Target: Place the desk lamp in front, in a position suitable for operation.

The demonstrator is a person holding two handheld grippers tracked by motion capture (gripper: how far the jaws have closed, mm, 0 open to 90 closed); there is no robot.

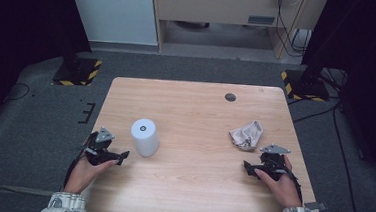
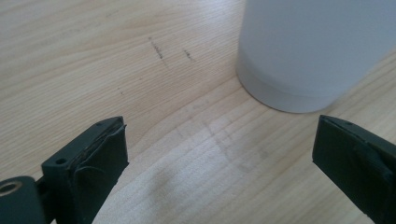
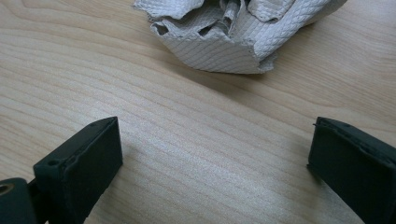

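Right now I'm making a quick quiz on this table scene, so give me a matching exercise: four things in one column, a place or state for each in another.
Things:
1. white cylinder
2. crumpled cloth
3. left gripper
4. dark round spot

Places or states:
A. lying wrinkled just ahead of the right gripper
B. open, beside the cylinder
C. standing upright on the table's left half
D. near the table's far edge

Pairs: 1-C, 2-A, 3-B, 4-D

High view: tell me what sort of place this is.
Probably a lab recording station: a lone wooden table on grey carpet, hazard-striped stand bases at both sides, dark curtains flanking it, and loose cables on the floor.
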